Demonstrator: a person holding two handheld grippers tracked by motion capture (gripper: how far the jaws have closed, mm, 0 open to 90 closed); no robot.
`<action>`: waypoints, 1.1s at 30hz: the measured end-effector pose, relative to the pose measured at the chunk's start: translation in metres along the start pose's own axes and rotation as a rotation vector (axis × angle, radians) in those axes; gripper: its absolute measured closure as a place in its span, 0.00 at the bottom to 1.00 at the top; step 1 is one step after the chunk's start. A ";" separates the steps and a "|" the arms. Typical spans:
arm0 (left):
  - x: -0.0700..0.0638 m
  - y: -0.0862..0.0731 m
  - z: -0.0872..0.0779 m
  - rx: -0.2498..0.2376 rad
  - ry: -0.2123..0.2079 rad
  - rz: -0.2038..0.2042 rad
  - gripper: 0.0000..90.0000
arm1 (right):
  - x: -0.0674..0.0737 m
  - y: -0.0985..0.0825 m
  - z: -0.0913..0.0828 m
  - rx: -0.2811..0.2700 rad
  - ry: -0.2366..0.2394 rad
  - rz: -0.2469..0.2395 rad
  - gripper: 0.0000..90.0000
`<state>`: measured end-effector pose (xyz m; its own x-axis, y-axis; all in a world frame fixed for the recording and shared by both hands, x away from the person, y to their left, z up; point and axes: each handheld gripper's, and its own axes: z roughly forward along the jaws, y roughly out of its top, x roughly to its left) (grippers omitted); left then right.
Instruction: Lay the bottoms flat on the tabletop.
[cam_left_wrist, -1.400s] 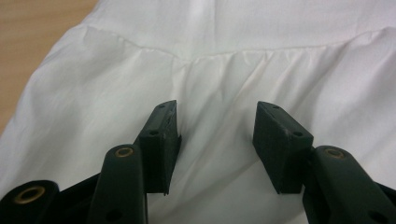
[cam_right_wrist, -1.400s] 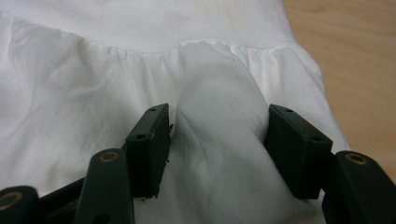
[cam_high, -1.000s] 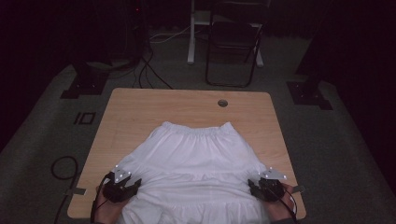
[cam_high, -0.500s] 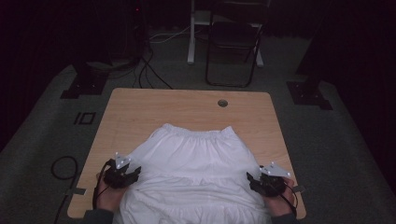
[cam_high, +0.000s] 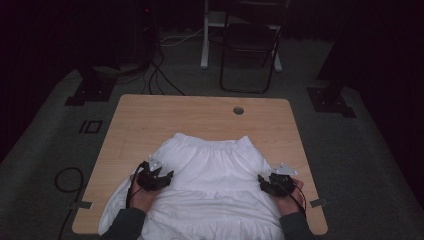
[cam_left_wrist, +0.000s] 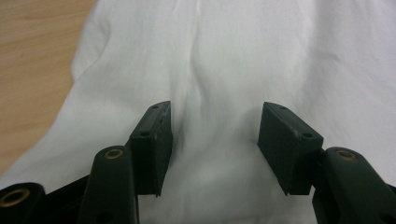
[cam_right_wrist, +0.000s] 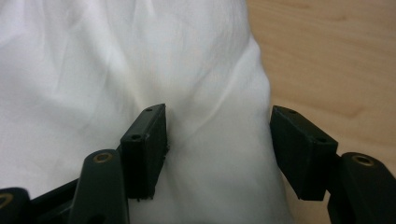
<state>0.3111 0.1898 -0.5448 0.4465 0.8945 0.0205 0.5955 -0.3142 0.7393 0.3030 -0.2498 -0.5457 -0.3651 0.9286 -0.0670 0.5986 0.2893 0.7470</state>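
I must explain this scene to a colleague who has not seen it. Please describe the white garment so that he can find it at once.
Look at the wooden table in the middle of the dark room. The garment covers its near half, between the two grippers. It is the one white, soft thing there: a skirt with a gathered waistband on the far side.

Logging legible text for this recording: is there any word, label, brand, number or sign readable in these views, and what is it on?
None: no readable text anywhere.
The white garment is plain, with no tag or print showing.
The wooden table bears no label.
The left gripper and right gripper carry no legible marking.
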 end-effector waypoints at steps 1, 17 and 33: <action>-0.001 -0.009 -0.009 -0.002 0.005 0.006 0.50 | 0.002 -0.005 -0.004 0.001 0.012 0.020 0.42; 0.030 -0.038 -0.043 0.027 0.051 -0.062 0.50 | 0.042 -0.019 -0.025 0.009 0.101 -0.054 0.42; -0.039 0.030 0.020 0.085 -0.115 0.067 0.45 | -0.068 0.005 0.013 0.008 -0.266 0.024 0.42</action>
<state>0.3249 0.1391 -0.5373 0.5574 0.8301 -0.0130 0.6140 -0.4017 0.6794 0.3395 -0.3086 -0.5462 -0.1514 0.9633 -0.2218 0.6108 0.2676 0.7452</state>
